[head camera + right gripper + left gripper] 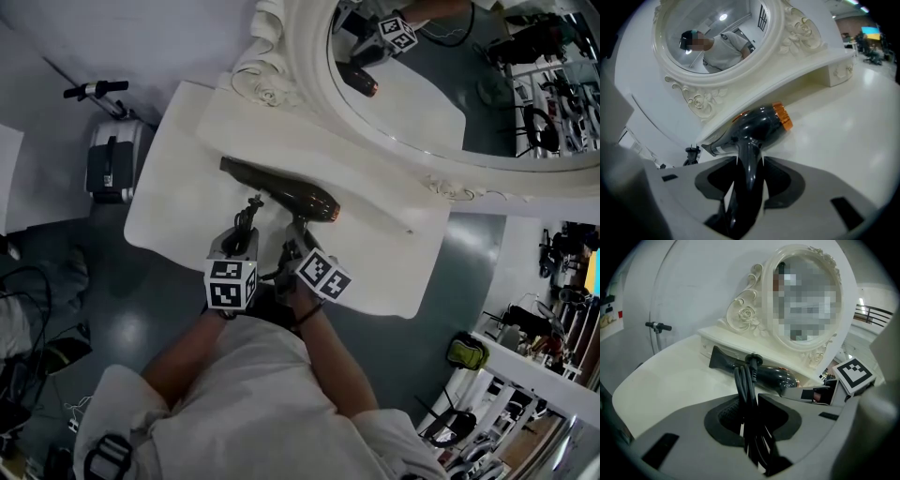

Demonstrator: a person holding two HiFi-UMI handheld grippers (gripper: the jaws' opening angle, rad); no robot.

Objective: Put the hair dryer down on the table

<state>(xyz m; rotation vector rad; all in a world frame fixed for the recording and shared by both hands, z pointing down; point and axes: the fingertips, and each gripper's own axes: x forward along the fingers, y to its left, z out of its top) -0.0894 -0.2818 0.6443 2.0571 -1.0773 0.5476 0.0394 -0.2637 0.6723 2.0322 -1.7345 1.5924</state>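
Note:
A dark hair dryer (286, 194) with an orange nozzle ring lies lengthwise just above the white dressing table (173, 211), close to the mirror's base. I cannot tell whether it touches the tabletop. My right gripper (298, 238) is shut on its handle (749, 171), and the body (757, 124) sticks out beyond the jaws. My left gripper (247, 227) is shut on the bundled black cord (746, 385), whose plug (753, 359) stands up above the jaws. In the left gripper view the dryer (773, 377) is right behind the cord.
An ornate oval mirror (427, 84) on a raised white shelf (309, 141) fills the back of the table. A silver suitcase (112, 159) and a scooter handlebar (94, 90) stand on the floor at left. Racks and clutter crowd the right side.

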